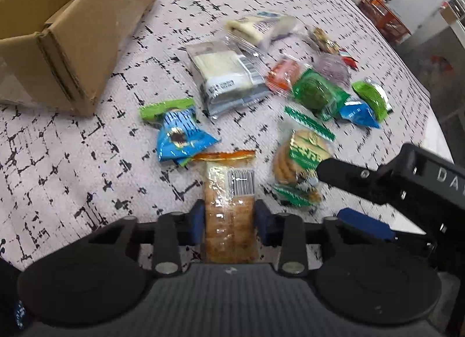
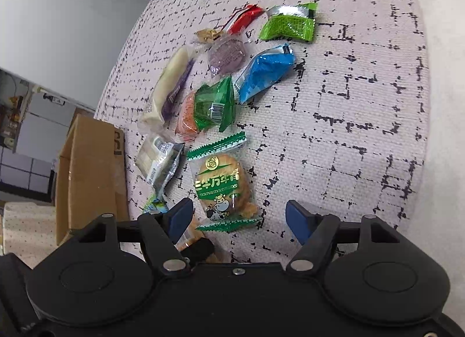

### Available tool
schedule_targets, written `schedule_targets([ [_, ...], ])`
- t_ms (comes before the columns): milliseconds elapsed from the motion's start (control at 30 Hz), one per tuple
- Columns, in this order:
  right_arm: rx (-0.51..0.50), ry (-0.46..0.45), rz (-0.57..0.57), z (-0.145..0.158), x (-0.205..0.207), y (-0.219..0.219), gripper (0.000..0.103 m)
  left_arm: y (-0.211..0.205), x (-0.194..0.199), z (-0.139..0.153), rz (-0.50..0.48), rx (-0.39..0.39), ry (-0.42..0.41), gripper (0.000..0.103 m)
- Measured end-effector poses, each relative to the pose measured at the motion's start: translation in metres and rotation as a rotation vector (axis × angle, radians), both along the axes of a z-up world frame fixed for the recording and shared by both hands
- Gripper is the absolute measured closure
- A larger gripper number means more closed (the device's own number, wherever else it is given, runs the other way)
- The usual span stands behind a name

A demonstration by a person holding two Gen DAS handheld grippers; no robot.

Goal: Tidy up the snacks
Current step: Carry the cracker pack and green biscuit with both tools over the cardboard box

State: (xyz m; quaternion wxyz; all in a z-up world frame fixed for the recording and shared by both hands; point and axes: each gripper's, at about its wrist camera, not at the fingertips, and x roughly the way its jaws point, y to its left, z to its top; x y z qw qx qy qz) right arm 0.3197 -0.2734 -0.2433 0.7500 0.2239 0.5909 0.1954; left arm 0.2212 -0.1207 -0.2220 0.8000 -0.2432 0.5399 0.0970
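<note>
Left wrist view: the left gripper [image 1: 229, 217] has its blue pads clamped on the cracker pack [image 1: 229, 206], whose long axis runs straight ahead along the fingers. The cardboard box [image 1: 72, 46] sits up and to the left, so I'd guess that's the carry direction.

Right wrist view: the right gripper [image 2: 239, 217] is spread open around the near end of the cookie bag [image 2: 222, 188], not pinching it yet; bag lies lengthwise dead ahead.
</note>
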Motion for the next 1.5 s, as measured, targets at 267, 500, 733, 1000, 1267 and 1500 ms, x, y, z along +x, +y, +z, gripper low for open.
schedule_targets([
  [267,-0.067,-0.043,0.077,-0.002,0.005,0.022,0.024,0.004,0.002,0.008,0.027,-0.005,-0.017,0.069],
  [500,-0.161,-0.091,0.134,0.003,0.005,0.044,0.023,0.015,-0.005,0.014,0.043,-0.012,-0.020,0.069],
  [733,-0.274,-0.153,0.198,0.007,0.001,0.066,0.057,0.024,-0.013,0.026,0.036,-0.003,-0.036,0.069],
  [1000,-0.252,-0.200,0.137,0.032,-0.010,0.052,0.057,0.035,-0.021,0.043,0.043,-0.004,-0.073,0.069],
  [1267,-0.213,-0.235,0.100,0.063,-0.028,0.049,0.057,0.046,-0.025,0.075,0.032,0.009,-0.160,0.069],
  [1500,-0.189,-0.290,0.083,0.091,-0.035,0.060,0.057,0.067,-0.024,0.102,0.046,-0.001,-0.226,0.069],
])
